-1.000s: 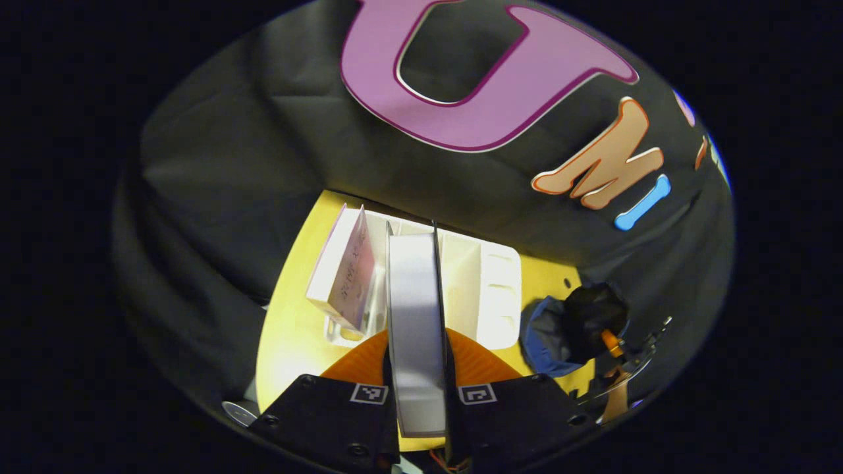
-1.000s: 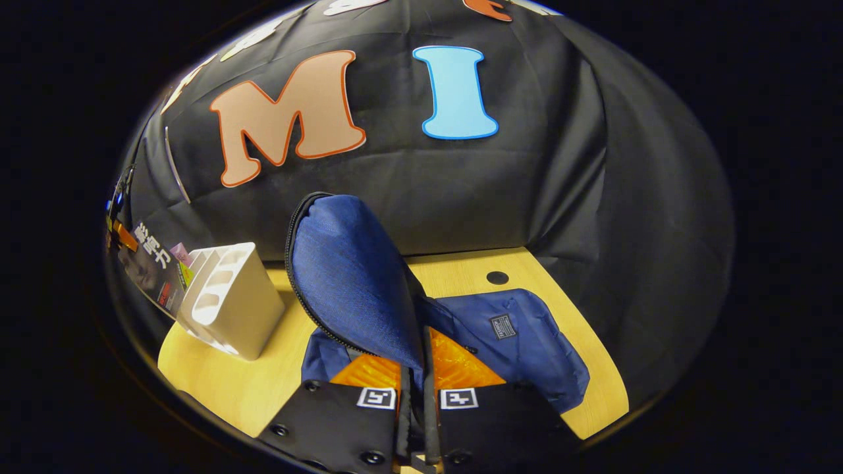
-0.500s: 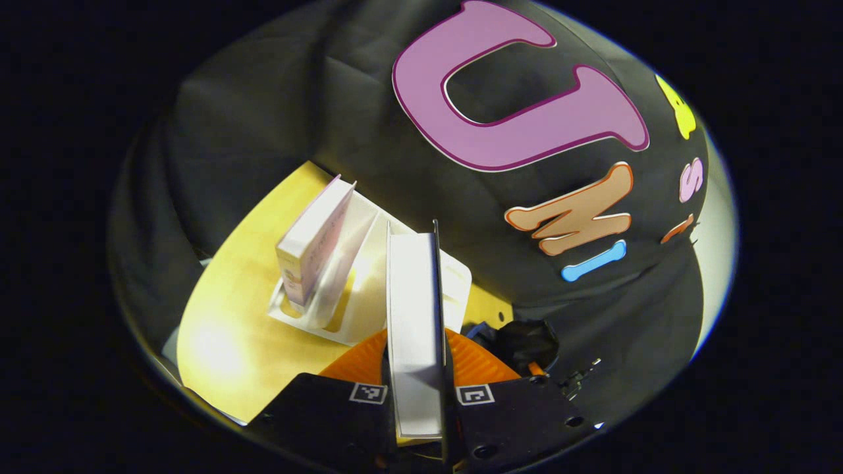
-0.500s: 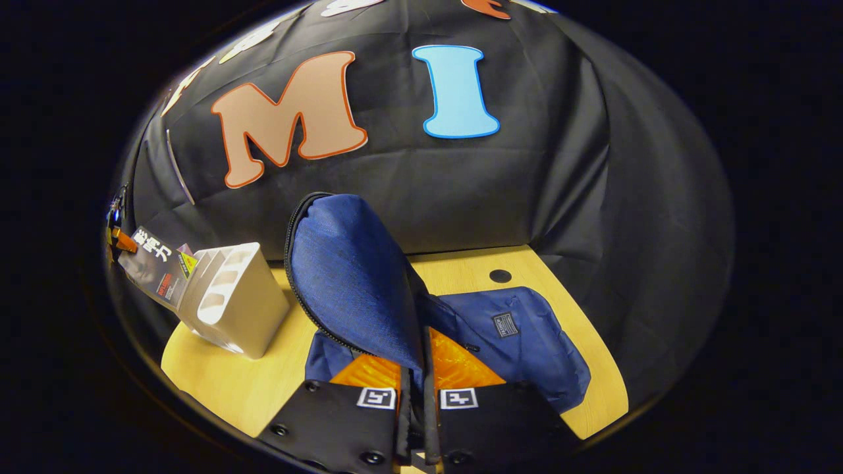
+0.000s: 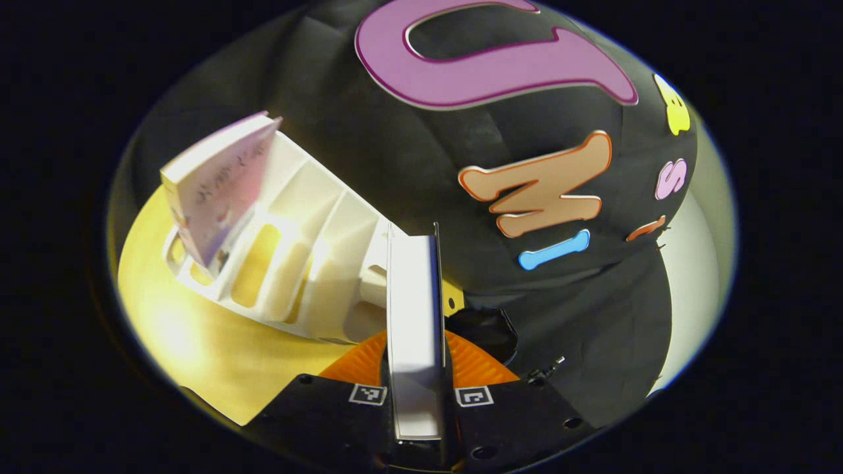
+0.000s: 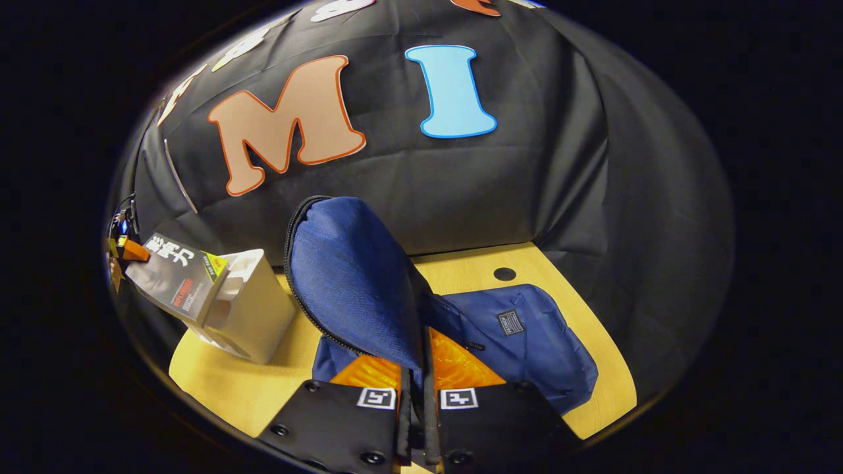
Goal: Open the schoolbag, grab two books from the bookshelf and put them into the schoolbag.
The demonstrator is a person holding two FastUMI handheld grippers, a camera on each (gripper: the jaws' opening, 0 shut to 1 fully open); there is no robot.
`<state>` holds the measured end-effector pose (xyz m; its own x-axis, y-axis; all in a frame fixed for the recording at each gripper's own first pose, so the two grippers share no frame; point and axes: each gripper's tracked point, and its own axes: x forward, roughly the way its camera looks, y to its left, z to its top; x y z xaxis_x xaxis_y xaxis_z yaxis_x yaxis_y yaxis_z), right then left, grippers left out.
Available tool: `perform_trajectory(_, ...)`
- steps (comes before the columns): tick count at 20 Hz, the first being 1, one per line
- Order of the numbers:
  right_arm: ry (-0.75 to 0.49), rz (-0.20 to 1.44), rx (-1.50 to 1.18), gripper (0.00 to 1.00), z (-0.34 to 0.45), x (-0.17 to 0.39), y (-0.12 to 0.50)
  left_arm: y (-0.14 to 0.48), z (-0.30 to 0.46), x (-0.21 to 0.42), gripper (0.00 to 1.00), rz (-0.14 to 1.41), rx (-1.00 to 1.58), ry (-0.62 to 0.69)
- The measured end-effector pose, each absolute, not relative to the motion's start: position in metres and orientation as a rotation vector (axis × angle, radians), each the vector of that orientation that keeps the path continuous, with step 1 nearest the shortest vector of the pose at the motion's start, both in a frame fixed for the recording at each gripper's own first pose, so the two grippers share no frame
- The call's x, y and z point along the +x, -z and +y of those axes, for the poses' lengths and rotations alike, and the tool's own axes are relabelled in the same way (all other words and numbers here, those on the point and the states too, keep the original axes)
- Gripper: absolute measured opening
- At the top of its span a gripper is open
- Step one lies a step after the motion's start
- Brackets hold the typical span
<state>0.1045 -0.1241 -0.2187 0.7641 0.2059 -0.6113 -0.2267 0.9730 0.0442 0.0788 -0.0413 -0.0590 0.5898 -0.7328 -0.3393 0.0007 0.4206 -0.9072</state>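
We see a pale wooden surface [image 6: 461, 270] set against the booth's black cloth wall, with a small round hole [image 6: 505, 274] near its far edge. On it stands a white bookshelf [image 6: 253, 316] with slotted dividers, towards the left in the right gripper view. In the left gripper view the same bookshelf [image 5: 296, 250] sits on the yellow-lit surface [image 5: 178, 322], and a pink-covered book [image 5: 220, 184] leans in its end slot. Just beside the bookshelf a blue schoolbag [image 6: 527, 342] lies flat on the surface, its flap [image 6: 349, 283] lifted upright
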Motion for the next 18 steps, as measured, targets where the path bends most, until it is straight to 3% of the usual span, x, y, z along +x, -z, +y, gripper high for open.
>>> perform_trajectory(7, -0.26, 0.666, -0.017, 0.07, -0.122, 0.104, 0.218, 0.083, -0.162, 0.09, 0.23, 0.947, -1.051, 0.655)
perform_trajectory(8, -0.261, 0.665, -0.014, 0.11, -0.122, 0.103, 0.218, 0.088, -0.175, 0.094, 0.23, 0.961, -1.043, 0.66)
perform_trajectory(17, -0.275, 0.645, -0.001, 0.11, -0.12, 0.106, 0.214, 0.128, -0.291, 0.111, 0.24, 1.066, -1.043, 0.704)
perform_trajectory(18, -0.277, 0.642, 0.0, 0.07, -0.12, 0.106, 0.212, 0.133, -0.301, 0.11, 0.23, 1.082, -1.034, 0.702)
